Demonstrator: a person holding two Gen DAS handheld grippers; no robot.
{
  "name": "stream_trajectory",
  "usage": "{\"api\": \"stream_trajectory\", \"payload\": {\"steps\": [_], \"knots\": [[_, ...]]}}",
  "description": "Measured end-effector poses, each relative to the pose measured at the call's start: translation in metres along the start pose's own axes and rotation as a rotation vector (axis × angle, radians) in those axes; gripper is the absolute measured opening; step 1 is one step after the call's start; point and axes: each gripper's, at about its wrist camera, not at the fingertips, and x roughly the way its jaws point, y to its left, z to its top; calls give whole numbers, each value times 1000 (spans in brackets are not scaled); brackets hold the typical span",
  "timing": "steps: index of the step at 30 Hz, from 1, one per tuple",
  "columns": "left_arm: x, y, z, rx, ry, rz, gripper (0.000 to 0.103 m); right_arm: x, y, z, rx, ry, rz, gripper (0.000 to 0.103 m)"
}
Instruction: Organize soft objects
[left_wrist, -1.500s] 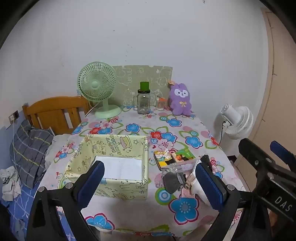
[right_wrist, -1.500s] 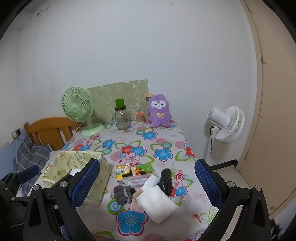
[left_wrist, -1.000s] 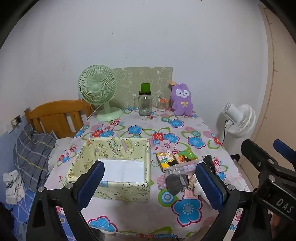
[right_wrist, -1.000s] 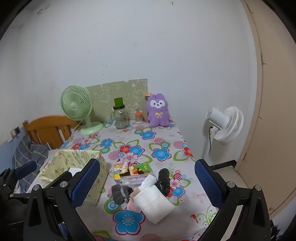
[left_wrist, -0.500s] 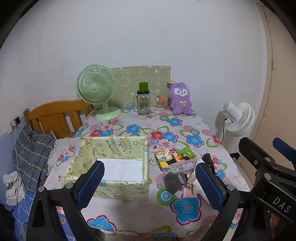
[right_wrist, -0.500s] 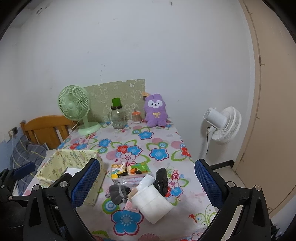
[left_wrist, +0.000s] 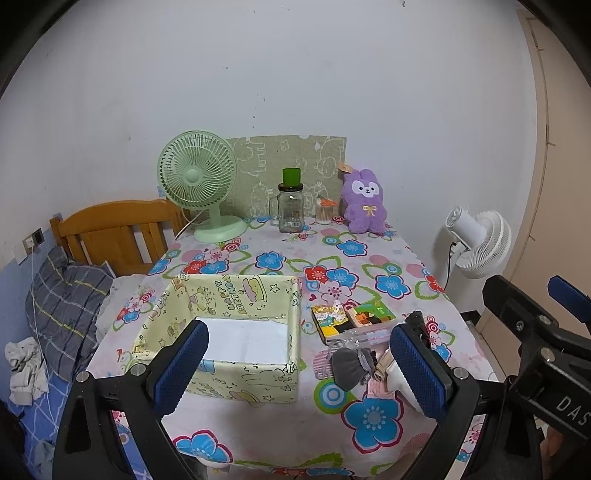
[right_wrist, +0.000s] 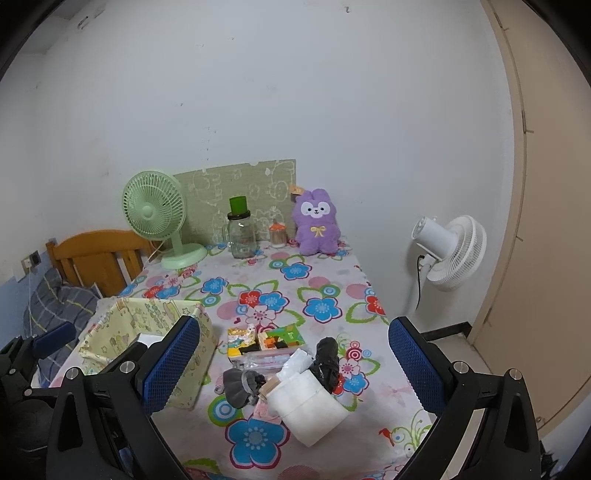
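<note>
A yellow fabric box (left_wrist: 229, 332) (right_wrist: 147, 325) with a white bottom stands at the table's front left. To its right lies a small heap of soft things: a grey rolled sock (left_wrist: 349, 363) (right_wrist: 240, 384), a white folded cloth (right_wrist: 308, 406), a black rolled sock (right_wrist: 327, 358) and a pink piece (right_wrist: 264, 410). A purple plush rabbit (left_wrist: 364, 201) (right_wrist: 317, 221) sits at the back. My left gripper (left_wrist: 299, 369) is open above the table's front edge, over the box and the heap. My right gripper (right_wrist: 295, 365) is open too, above the heap. Neither holds anything.
A colourful flat package (left_wrist: 352, 317) lies beside the heap. At the back stand a green fan (left_wrist: 197, 181), a glass jar with a green lid (left_wrist: 291, 206) and a small jar (left_wrist: 323, 210). A white fan (right_wrist: 450, 251) stands right of the table, a wooden bed and pillow (left_wrist: 66, 295) left.
Both views shifted only slightly, swaying back and forth over the table. The objects lie where they were and both grippers stay open.
</note>
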Motion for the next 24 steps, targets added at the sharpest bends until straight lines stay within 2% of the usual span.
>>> {"api": "stream_trajectory", "payload": {"steps": [24], "knots": [[2, 6, -3, -12, -1, -5, 100, -5, -5, 1, 25, 0, 13, 103]]}}
